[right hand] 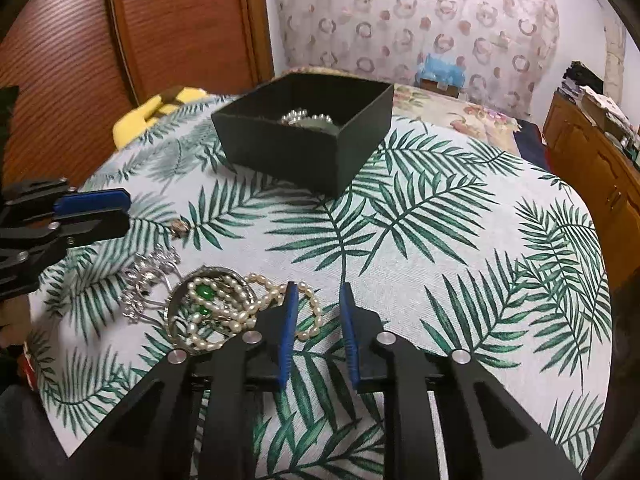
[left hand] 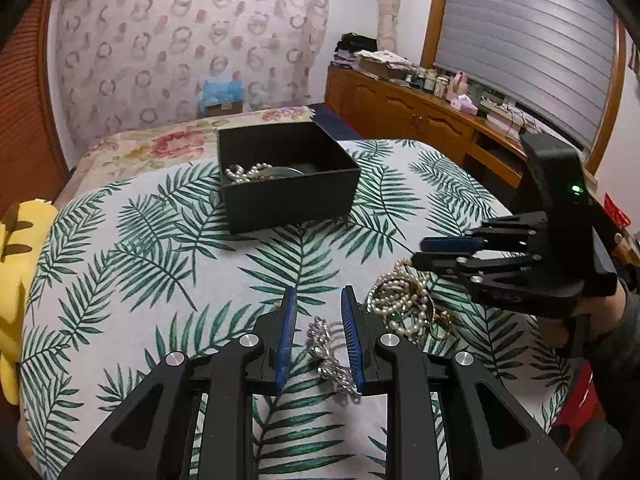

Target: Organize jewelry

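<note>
Fingers (left hand: 318, 300) of both grippers stand apart, the left straddling a knobbly silver chain (left hand: 330, 354) beside tangled pearls (left hand: 404, 304).

Left wrist view: looks down along the left gripper (left hand: 318, 304) across the leaf-print tabletop (left hand: 132, 256), close above it. Right wrist view: likewise, from the right. Both share the open black square box (left hand: 288, 184), the tangled pearl jewellery pile (left hand: 404, 304) and the patterned curtain (left hand: 180, 40).

Dim, soft indoor light; fisheye-warped edges
</note>
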